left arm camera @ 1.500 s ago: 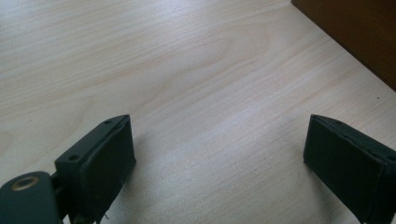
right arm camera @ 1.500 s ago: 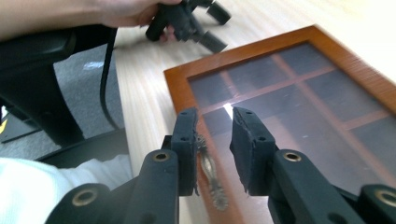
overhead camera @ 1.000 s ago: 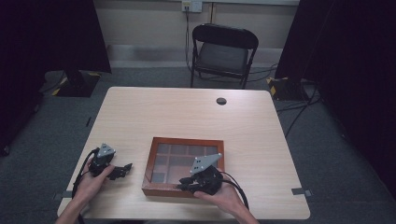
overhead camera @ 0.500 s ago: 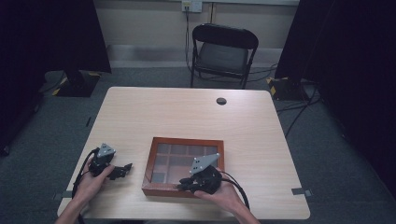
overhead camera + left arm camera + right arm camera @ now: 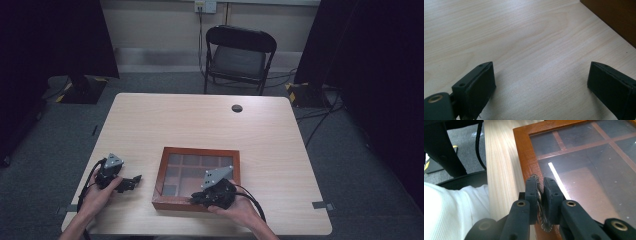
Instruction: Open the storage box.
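We see one change only: the right tongs (image 5: 540, 192) at the bottom middle of the high view have just been closing. Their jaws now press from both sides on a small brass latch (image 5: 539, 195) at the near front edge of the wooden box (image 5: 172, 203). In the right gripper view the latch sits pinched between the two black pads.

One desk (image 5: 210, 125) carries one wooden box (image 5: 172, 202) with a glass lid; through the glass, six compartments can be counted in the high view. One small brass clasp (image 5: 539, 195) sits on the box's near edge. Two grippers work here: one left gripper (image 5: 131, 183) and one right gripper (image 5: 197, 199). One folding chair (image 5: 239, 55) stands beyond the far edge, and one dark round grommet (image 5: 237, 108) is set in the desk.
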`<state>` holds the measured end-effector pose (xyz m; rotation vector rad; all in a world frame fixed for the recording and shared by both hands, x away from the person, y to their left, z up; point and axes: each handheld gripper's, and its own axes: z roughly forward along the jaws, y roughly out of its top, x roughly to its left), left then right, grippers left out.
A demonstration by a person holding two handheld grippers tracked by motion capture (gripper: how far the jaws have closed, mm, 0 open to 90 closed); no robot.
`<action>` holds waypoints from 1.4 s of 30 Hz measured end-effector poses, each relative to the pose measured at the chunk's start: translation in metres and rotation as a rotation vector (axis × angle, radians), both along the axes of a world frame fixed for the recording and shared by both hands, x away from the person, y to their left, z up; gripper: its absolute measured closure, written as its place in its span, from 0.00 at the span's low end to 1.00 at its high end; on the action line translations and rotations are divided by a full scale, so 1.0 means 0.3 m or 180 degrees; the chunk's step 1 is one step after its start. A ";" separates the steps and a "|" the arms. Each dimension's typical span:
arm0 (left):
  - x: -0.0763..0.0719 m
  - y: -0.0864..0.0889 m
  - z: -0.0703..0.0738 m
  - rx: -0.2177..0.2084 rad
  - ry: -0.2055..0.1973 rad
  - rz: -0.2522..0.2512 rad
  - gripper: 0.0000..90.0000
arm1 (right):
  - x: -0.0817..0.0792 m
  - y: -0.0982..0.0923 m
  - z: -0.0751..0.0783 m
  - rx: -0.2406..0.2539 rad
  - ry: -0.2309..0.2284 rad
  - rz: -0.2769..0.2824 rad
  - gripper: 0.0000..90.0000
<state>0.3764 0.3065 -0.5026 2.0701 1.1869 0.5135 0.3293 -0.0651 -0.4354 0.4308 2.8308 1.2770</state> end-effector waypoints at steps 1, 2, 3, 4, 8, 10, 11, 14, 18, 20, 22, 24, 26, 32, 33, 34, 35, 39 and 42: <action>0.000 0.000 0.000 0.0000 -0.0002 0.0000 0.08 | 0.001 -0.001 0.000 -0.0004 -0.0001 0.0009 0.92; 0.000 0.000 0.000 -0.0002 0.0000 0.0002 0.08 | 0.002 -0.002 0.001 -0.0004 0.0007 0.0014 0.92; 0.000 0.000 0.000 -0.0001 -0.0002 0.0000 0.08 | 0.003 -0.003 0.002 -0.0015 0.0009 0.0026 0.92; 0.000 0.000 0.000 -0.0001 0.0002 0.0001 0.08 | 0.005 -0.005 0.003 -0.0022 0.0016 0.0035 0.92; 0.000 0.000 0.000 0.0000 -0.0001 0.0001 0.08 | 0.007 -0.009 0.004 -0.0032 0.0022 0.0040 0.92; 0.000 0.000 0.000 -0.0003 -0.0001 0.0002 0.08 | 0.007 -0.009 0.005 -0.0039 0.0036 0.0037 0.92; 0.000 0.000 0.000 -0.0001 0.0001 0.0002 0.08 | 0.008 -0.009 0.005 -0.0037 0.0028 0.0046 0.92; 0.000 0.000 0.000 -0.0001 -0.0002 0.0000 0.08 | 0.009 -0.013 0.011 -0.0017 0.0027 0.0043 0.92; 0.000 0.000 0.000 -0.0003 0.0000 0.0002 0.08 | 0.010 -0.016 0.033 0.0012 0.0016 0.0041 0.92; 0.000 0.000 0.000 -0.0001 -0.0003 0.0001 0.08 | 0.011 -0.019 0.042 0.0035 0.0005 0.0042 0.92; 0.000 0.000 0.000 0.0000 0.0002 0.0001 0.08 | 0.012 -0.020 0.047 0.0050 0.0003 0.0040 0.92; 0.000 0.000 0.000 -0.0001 0.0001 0.0001 0.08 | 0.013 -0.021 0.051 0.0050 0.0011 0.0034 0.92; 0.000 0.000 0.000 -0.0002 -0.0001 0.0002 0.08 | 0.016 -0.021 0.058 0.0050 0.0020 0.0051 0.92; 0.000 0.000 0.000 0.0000 -0.0002 0.0001 0.08 | 0.025 -0.022 0.084 0.0051 0.0000 0.0088 0.92; 0.000 0.000 0.000 0.0000 -0.0001 0.0000 0.08 | 0.026 -0.022 0.086 0.0056 -0.0003 0.0087 0.92; 0.000 0.000 0.000 -0.0001 -0.0004 0.0001 0.08 | 0.027 -0.022 0.089 0.0072 -0.0012 0.0091 0.92; 0.000 0.000 0.000 0.0002 0.0000 -0.0001 0.08 | 0.027 -0.023 0.093 0.0067 0.0001 0.0087 0.92; 0.000 0.000 0.000 -0.0001 -0.0001 0.0001 0.08 | 0.030 -0.025 0.107 0.0096 -0.0016 0.0077 0.92; 0.000 0.000 0.000 -0.0001 0.0000 0.0002 0.08 | 0.032 -0.027 0.122 0.0117 -0.0046 0.0069 0.92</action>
